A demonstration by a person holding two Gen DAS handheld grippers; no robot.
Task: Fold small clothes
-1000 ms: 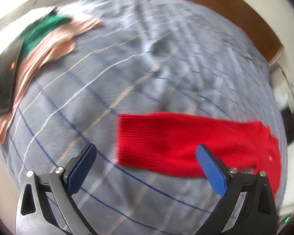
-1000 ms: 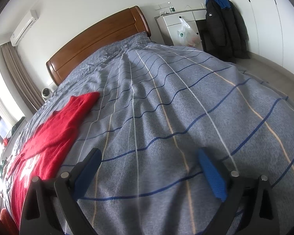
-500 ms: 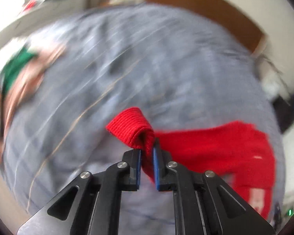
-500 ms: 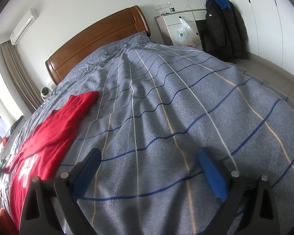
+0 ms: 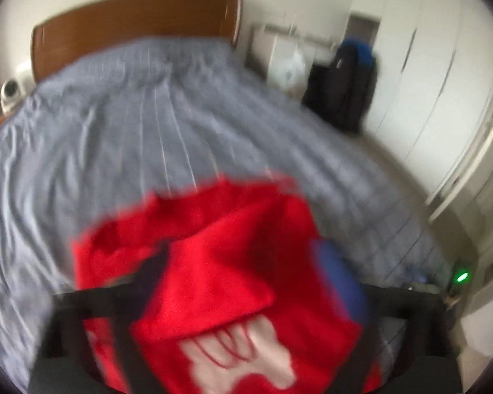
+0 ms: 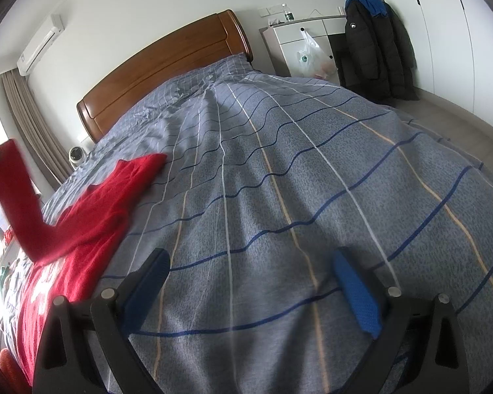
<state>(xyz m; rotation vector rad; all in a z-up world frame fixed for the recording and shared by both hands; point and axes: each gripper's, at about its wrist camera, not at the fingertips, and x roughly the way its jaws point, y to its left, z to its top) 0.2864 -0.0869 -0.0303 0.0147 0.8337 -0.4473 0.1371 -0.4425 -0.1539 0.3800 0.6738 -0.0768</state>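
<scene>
Your left gripper (image 5: 240, 295) is opening, its jaws wide around the red sweater (image 6: 92, 216); your right gripper (image 6: 253, 289) stands wide, empty. The knit looks soft and limp: grip at the cuff or hem, lower left of the frame.

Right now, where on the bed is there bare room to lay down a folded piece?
The striped cover is bare from the red sweater's right edge across to the bed's right side, and up to the wooden headboard. The left side is crowded: the sweater lies there, one sleeve lifted.
</scene>
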